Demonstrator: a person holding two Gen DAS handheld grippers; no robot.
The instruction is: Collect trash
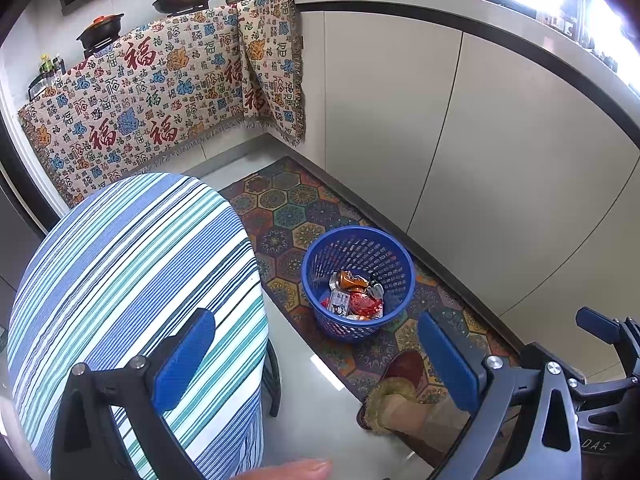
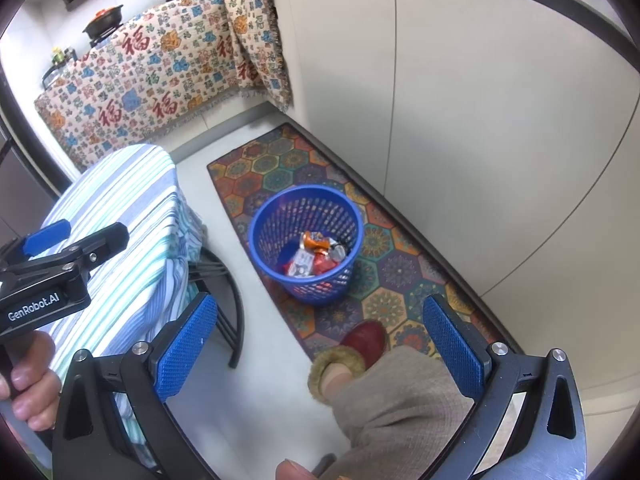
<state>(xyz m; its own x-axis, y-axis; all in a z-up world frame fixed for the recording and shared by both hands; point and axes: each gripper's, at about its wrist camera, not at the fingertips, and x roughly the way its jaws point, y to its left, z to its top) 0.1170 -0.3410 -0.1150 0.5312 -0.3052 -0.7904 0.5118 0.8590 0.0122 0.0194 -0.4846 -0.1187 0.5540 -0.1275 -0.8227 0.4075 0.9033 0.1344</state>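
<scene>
Striped tablecloth (image 1: pixel 132 280), hexagon-patterned rug (image 1: pixel 288 208), patterned blanket (image 1: pixel 152 92), red slipper (image 2: pixel 366 338).

The basket (image 1: pixel 357 284) is blue perforated plastic, holding orange, red and white wrappers (image 1: pixel 355 295). The floor mat (image 2: pixel 384 280) bears multicoloured hexagon medallions. The tablecloth (image 1: pixel 132 280) is striped blue, teal and white. The hanging cloth (image 1: pixel 160 96) is cream with red characters and blue and orange motifs. Gripper pads (image 2: pixel 186 346) are blue, and the slipper (image 2: pixel 362 342) dark red.
</scene>
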